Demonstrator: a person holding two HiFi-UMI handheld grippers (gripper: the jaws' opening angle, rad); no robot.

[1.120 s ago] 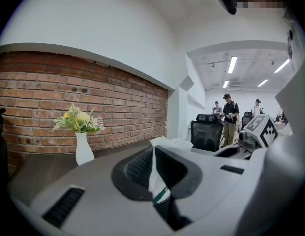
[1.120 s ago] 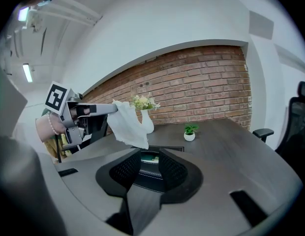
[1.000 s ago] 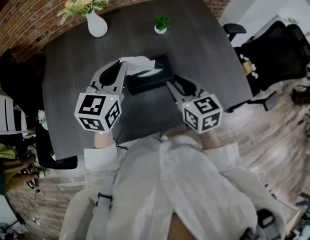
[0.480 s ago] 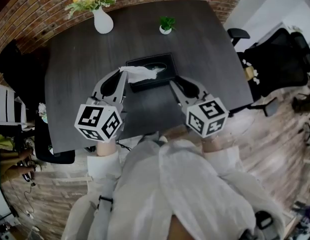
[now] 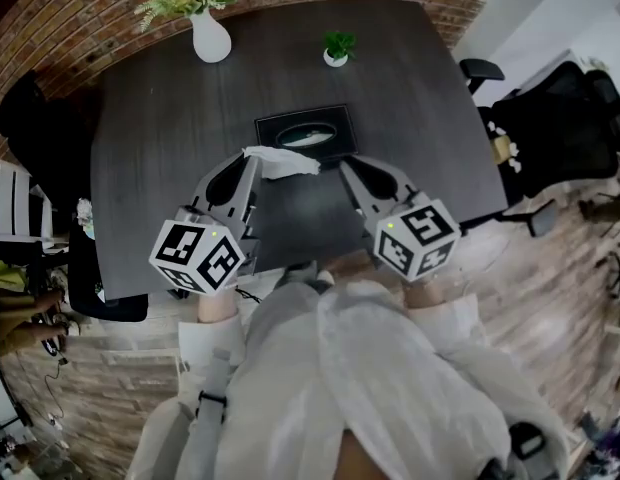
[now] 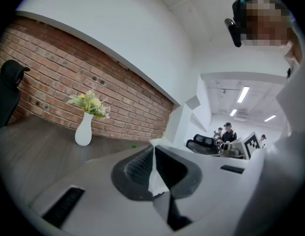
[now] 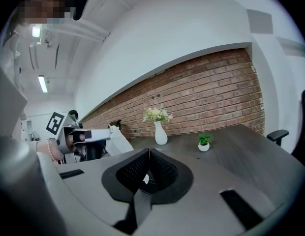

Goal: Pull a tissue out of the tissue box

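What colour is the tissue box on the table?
The tissue box is black; clearest in head view.

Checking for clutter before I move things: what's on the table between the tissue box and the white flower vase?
Nothing. The head view shows only bare dark tabletop between the tissue box and the vase.

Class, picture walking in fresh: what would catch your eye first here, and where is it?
A crumpled white tissue pinched in the left gripper, just in front of the black rectangular tissue box mid-table. Then the white ceramic vase of flowers at the far edge of the dark wooden table.
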